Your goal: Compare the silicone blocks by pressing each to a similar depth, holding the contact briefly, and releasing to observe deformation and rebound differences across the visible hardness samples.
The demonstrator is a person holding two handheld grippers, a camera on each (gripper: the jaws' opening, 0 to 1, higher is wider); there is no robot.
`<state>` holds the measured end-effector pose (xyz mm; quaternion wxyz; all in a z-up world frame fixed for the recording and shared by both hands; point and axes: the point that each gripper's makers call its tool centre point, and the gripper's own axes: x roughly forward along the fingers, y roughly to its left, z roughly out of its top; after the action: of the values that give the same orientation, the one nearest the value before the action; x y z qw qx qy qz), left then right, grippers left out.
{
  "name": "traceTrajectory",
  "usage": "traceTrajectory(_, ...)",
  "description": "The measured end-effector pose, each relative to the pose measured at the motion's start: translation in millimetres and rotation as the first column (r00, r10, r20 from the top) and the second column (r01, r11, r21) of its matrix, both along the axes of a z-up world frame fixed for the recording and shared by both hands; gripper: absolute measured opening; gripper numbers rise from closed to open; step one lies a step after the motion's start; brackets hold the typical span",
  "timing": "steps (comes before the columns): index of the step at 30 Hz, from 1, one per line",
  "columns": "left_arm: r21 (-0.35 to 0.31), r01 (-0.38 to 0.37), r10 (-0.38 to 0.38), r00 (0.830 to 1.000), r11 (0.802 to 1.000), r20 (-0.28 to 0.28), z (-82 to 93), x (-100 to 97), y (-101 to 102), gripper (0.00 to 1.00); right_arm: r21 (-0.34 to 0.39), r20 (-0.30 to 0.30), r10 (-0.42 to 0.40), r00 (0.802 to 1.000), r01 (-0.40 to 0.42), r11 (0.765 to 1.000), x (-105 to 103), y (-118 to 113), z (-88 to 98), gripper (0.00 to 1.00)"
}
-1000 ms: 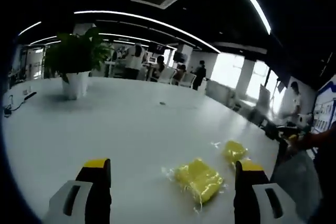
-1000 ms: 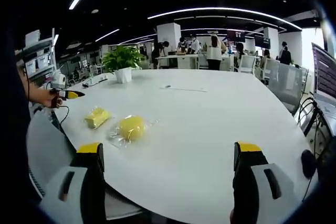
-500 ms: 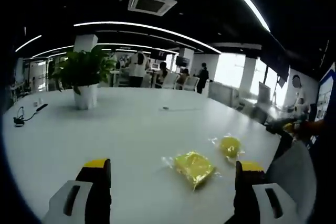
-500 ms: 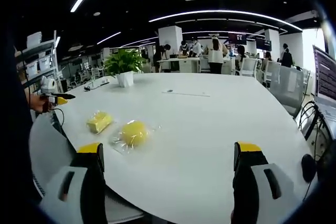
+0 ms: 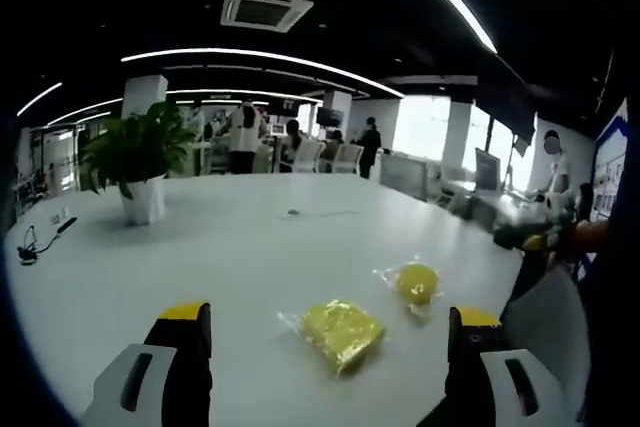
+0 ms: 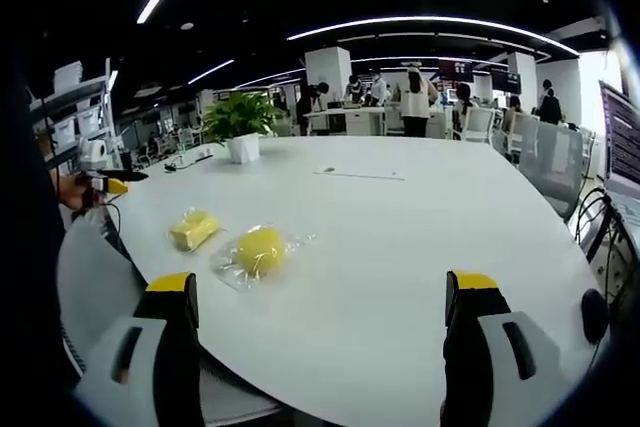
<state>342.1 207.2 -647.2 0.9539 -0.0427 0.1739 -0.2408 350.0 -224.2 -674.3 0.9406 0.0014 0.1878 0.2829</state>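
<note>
Two yellow silicone samples in clear wrap lie on the white table (image 5: 230,247). In the left gripper view a flat rectangular block (image 5: 342,332) lies nearest, with a round block (image 5: 416,282) behind it to the right. In the right gripper view the round block (image 6: 259,250) lies nearer and the rectangular block (image 6: 193,230) sits to its left. My left gripper (image 5: 325,347) is open just short of the rectangular block. My right gripper (image 6: 320,322) is open above the table's near edge, well to the right of both samples. The other gripper (image 6: 105,185) shows at the far left, held in a hand.
A potted plant (image 5: 137,162) stands far back on the table, with a cable (image 5: 40,242) near the left edge. A thin pen-like thing (image 6: 362,174) lies mid-table. A chair back (image 6: 95,287) sits by the table's near edge. People and desks fill the office behind.
Both views have shifted with the hands. In the left gripper view the samples now sit lower and more to the left; the right gripper view is nearly the same. The samples lie where they were.
</note>
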Motion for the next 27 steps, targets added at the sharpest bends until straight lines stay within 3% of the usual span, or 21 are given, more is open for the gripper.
traceTrajectory(5, -0.06, 0.022, -0.021, 1.0, 0.998, 0.013, 15.4, 17.5, -16, 1.0, 0.004, 0.006, 0.005, 1.0, -0.005, 1.0, 0, 3, 0.9, 0.97)
traceTrajectory(8, -0.092, 0.049, -0.05, 0.999, 0.995, -0.004, 18.2, 26.0, -27, 1.0, 0.014, 0.005, -0.006, 1.0, 0.006, 1.0, 1, 2, 1.0, 0.97)
traceTrajectory(10, -0.164, 0.078, -0.09, 0.994, 0.983, -0.066, 17.1, 27.8, -42, 1.0, 0.018, 0.006, -0.008, 1.0, 0.008, 1.0, 1, 3, 0.9, 0.97)
traceTrajectory(16, -0.226, 0.104, -0.126, 0.989, 0.969, -0.081, 22.0, 46.6, -70, 1.0, 0.028, 0.013, -0.026, 1.0, 0.026, 0.999, 2, -1, 0.5, 0.97)
traceTrajectory(27, -0.199, 0.212, -0.245, 0.957, 0.957, -0.157, -3.4, 74.0, -125, 1.0, 0.024, 0.018, -0.04, 0.999, 0.04, 0.999, 9, -4, 4.8, 0.97)
